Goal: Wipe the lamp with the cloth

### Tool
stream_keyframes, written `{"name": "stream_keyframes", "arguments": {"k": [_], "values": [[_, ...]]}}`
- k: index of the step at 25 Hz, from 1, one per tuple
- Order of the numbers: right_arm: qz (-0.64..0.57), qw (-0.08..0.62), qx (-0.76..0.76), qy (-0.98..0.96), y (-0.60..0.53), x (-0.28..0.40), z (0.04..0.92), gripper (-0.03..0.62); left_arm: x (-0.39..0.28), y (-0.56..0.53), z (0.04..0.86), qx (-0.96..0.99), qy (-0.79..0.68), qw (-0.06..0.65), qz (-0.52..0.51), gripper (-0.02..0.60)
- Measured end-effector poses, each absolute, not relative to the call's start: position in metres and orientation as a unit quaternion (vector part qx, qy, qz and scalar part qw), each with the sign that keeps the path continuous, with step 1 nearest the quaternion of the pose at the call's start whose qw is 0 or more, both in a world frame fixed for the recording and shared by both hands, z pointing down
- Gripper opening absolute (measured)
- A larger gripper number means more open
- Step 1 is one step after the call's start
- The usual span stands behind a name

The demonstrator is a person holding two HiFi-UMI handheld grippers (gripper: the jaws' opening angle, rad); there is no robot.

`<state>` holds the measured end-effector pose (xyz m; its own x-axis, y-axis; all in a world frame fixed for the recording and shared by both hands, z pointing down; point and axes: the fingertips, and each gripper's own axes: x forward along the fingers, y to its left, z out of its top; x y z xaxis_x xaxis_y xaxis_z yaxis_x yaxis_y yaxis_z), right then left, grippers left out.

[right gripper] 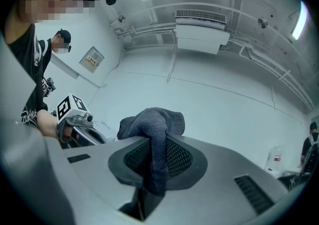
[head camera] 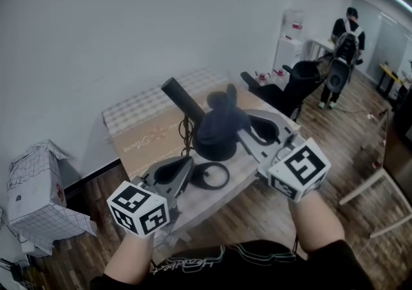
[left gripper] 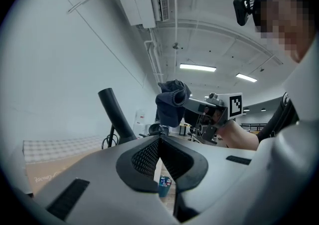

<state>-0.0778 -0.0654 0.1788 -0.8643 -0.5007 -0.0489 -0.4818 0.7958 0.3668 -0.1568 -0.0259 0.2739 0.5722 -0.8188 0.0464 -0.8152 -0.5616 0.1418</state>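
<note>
Where the task stands: wiping has not started, as I judge it; the cloth (right gripper: 152,119) is carried above the table (head camera: 138,120) and I see no firm contact with the lamp (head camera: 183,103).
Right gripper (right gripper: 152,141): jaws closed onto the cloth, a fold pinched between the ribbed pads and the bulk bunched above the tips. Gripping a fold leaves a loose wad forward of the jaws to serve as the wiping face.
Cloth position: in the head view it hangs at the right gripper's tips, over the middle of the table and just beside the lamp's slanted stem. Whether its lower edge rests on the dark round form beneath cannot be told.
Left gripper (left gripper: 159,139): jaws together at the tips, nothing between them. It sits low at the near table edge, apart from the lamp, so it is not steadying anything.
Lamp: black stem tilted up and away toward the wall, standing on the table with a cable (head camera: 187,131) coiled at its foot.
Black ring (head camera: 209,176): lies flat just ahead of the left gripper; whether it belongs to the lamp is unclear.
Next move, judged: lower the wad onto the stem and draw along it.
Risk, judged: an unsupported lamp may shift or tip under sideways pressure; the cable could snag the cloth.
</note>
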Motion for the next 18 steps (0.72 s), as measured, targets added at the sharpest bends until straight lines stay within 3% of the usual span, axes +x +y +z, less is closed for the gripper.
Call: {"name": "stream_keyframes", "arguments": {"k": [18], "values": [[-0.222, 0.022, 0.249, -0.942, -0.121, -0.198, 0.166, 0.057, -0.251, -0.093, 0.285, 0.884, -0.459, 0.083, -0.023, 0.000]]}}
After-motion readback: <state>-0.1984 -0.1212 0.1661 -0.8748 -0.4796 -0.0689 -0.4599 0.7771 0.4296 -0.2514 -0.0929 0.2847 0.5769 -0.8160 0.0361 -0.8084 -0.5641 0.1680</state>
